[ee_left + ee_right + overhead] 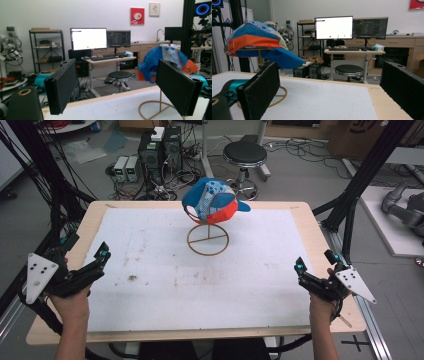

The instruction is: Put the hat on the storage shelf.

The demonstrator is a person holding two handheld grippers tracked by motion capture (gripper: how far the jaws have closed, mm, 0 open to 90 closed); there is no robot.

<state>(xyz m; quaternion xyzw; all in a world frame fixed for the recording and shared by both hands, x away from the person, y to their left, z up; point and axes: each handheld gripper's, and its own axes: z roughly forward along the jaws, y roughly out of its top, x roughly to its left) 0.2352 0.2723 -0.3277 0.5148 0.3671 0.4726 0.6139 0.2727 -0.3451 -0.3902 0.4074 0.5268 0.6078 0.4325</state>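
Resting on a white mat (165,270), capped stand (208,239), both tools (102,254) (299,266) spread empty, lab behind

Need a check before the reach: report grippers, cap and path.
Left gripper open, empty, at table's left edge. Right gripper open, empty, at right edge. Baseball cap sits on wire stand, mid-table, far side. White mat bare between.

Cloth cap (212,200); thin metal stand (208,240); matt white mat (200,280).

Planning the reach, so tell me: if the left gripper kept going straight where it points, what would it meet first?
Probably the cap on its wire stand; both sit right of centre ahead of the open left gripper, so it might pass just beside them.
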